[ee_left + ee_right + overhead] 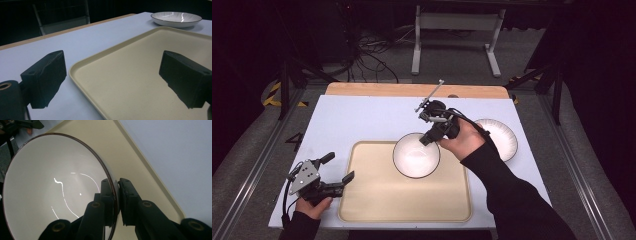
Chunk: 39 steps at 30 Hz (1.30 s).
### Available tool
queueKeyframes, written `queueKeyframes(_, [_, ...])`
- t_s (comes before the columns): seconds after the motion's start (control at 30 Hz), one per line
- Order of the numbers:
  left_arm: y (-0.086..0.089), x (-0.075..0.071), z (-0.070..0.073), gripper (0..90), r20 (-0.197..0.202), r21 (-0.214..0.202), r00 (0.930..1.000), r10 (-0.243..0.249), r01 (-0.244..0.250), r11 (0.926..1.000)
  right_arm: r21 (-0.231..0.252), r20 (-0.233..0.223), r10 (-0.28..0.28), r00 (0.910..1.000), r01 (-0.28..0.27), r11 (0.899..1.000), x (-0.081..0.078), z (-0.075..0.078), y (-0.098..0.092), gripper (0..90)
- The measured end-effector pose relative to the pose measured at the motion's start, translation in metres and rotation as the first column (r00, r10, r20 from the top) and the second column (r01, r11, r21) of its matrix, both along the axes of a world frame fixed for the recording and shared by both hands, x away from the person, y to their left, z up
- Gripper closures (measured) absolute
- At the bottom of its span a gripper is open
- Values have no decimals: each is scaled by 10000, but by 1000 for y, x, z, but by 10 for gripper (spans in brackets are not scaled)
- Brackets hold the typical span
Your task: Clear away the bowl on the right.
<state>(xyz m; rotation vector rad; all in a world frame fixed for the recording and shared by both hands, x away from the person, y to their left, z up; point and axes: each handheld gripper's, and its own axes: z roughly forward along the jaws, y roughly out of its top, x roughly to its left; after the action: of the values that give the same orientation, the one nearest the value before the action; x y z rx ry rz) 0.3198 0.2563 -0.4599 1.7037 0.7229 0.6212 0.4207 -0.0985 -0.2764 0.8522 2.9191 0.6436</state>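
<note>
A white bowl (416, 156) with a dark rim hangs over the far edge of the beige tray (377, 200). My right gripper (428, 139) is shut on the bowl's rim, one jaw inside the bowl (50, 195) and one outside, as the right gripper view shows close up (117, 195). My left gripper (339, 168) rests at the tray's left edge near the table's front, jaws wide open with nothing between them. In the left gripper view its fingers (45, 77) frame the tray's corner (130, 82).
A shallow white plate (502, 137) with a dark rim sits on the blue-white table (362, 120) to the right of the tray, also far off as the plate (176, 19) in the left gripper view. A wooden strip (412, 90) runs along the table's far edge.
</note>
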Motion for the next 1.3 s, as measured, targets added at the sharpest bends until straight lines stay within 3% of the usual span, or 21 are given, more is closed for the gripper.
queueKeyframes(0.4, [0,0,0,81,22,6,10000,-7,7,10000,-392,-441,263,9987,-280,9988,4,-26,23,821])
queueKeyframes(1.3, [0,0,0,81,59,-28,10000,-8,9,10000,-1070,-1091,209,9938,-326,9937,16,-82,39,817])
